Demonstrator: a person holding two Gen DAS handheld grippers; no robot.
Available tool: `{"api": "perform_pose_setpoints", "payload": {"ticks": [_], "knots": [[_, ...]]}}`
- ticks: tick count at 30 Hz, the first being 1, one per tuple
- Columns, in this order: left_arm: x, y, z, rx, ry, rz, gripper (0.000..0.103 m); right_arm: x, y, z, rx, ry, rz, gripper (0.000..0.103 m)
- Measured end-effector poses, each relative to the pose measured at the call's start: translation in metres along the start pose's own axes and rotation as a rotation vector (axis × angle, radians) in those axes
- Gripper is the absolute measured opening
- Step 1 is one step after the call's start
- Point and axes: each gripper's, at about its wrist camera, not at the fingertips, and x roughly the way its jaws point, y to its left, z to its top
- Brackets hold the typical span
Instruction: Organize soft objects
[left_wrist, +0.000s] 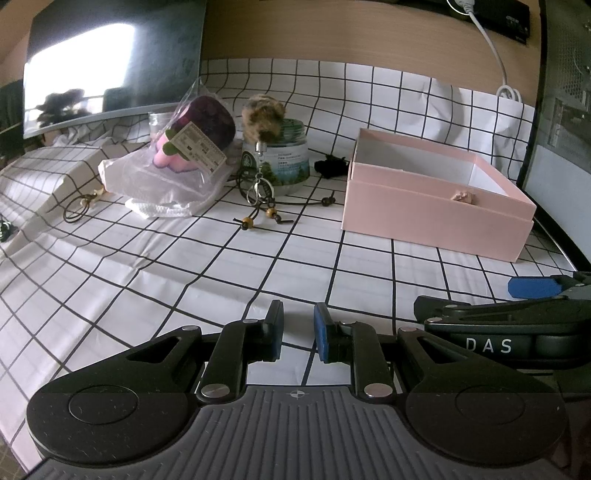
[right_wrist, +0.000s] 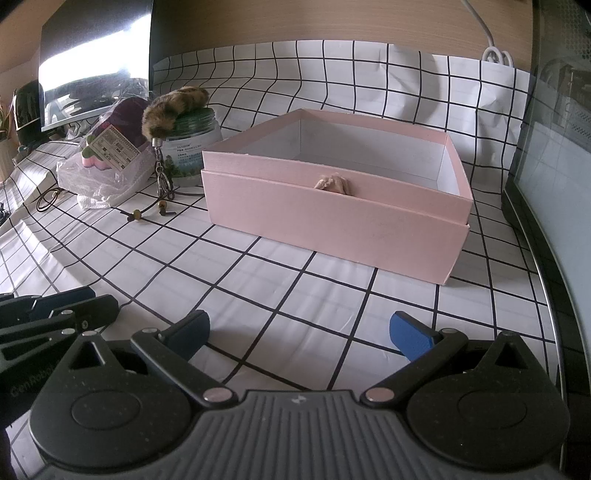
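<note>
1. The left gripper (left_wrist: 298, 330) hovers low over the checked tablecloth (left_wrist: 184, 266), its blue pads a narrow gap apart and holding nothing.
2. The right gripper (right_wrist: 300, 334) is spread wide over the same cloth, empty, facing the pink box (right_wrist: 332, 218).
3. The box stands open; a small beige soft item (right_wrist: 331, 183) peeks over its near wall from inside.
4. A brown furry keychain (left_wrist: 263, 115) lies draped over the lid of a green-lidded jar (left_wrist: 284, 162) — its metal ring hangs down the jar's front.
5. Just left of the jar, a bagged plush toy (left_wrist: 192, 142) — purple and pink — sits on the cloth.
6. Beaded cords (left_wrist: 258, 218) lie in front of the jar.
</note>
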Motion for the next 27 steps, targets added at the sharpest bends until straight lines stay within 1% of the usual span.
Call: {"api": "perform_pose_setpoints", "payload": {"ticks": [27], "knots": [[0.0001, -0.0074, -0.0042, 0.006, -0.001, 0.004, 0.022, -0.0003, 0.0003, 0.0002, 0.000, 0.000, 0.000, 0.103]]}}
